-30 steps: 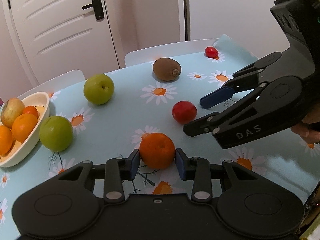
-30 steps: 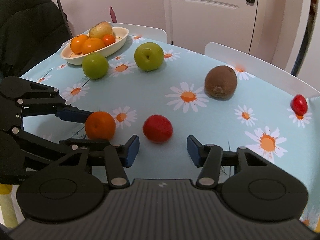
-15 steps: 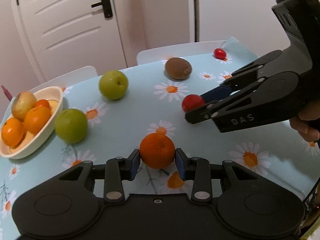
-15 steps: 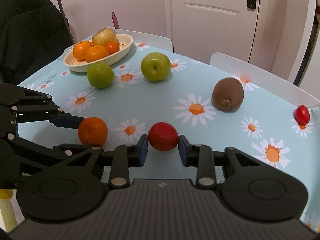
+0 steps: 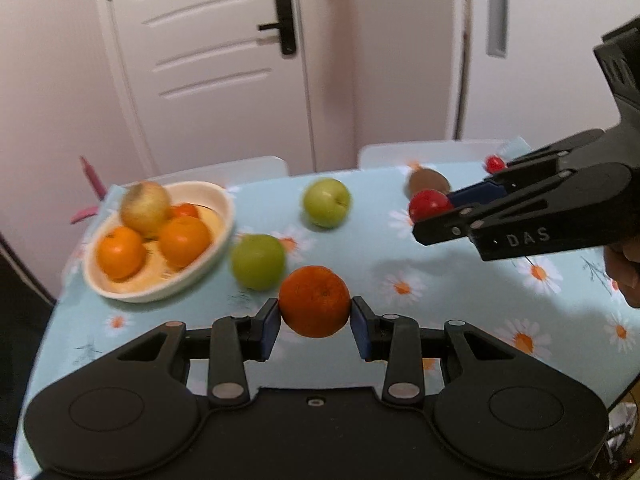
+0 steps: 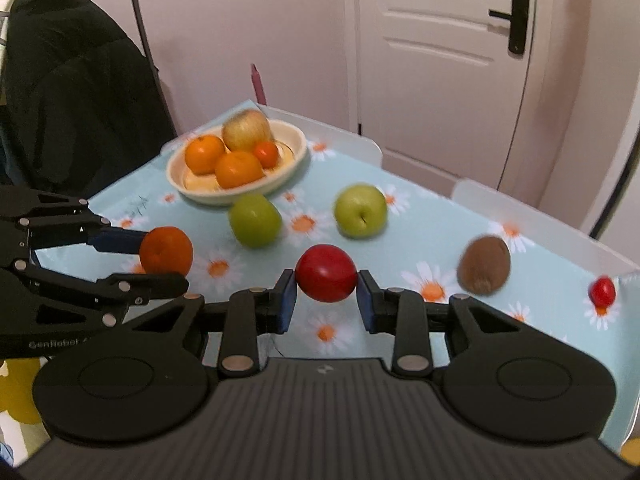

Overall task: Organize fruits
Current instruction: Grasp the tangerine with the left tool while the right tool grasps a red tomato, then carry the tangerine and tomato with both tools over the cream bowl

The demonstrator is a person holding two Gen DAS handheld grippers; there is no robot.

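My left gripper (image 5: 314, 322) is shut on an orange (image 5: 314, 301) and holds it above the daisy-print tablecloth. My right gripper (image 6: 326, 299) is shut on a round red fruit (image 6: 326, 273), also lifted off the table. In the left wrist view the right gripper (image 5: 434, 212) shows at the right with the red fruit (image 5: 427, 204). In the right wrist view the left gripper (image 6: 160, 258) shows at the left with the orange (image 6: 166, 251). A cream bowl (image 5: 216, 240) (image 6: 292, 160) with oranges and a yellowish apple stands at the table's far left.
On the cloth lie two green apples (image 6: 254, 220) (image 6: 361, 211), a brown kiwi (image 6: 484, 265) and a small red tomato (image 6: 603, 290) near the right edge. White chair backs (image 6: 352, 142) line the far side. A dark jacket (image 6: 72, 92) hangs at the left.
The right gripper closed on the red fruit. Both grippers then rose with their fruits, and the bowl came nearer the middle of both views.
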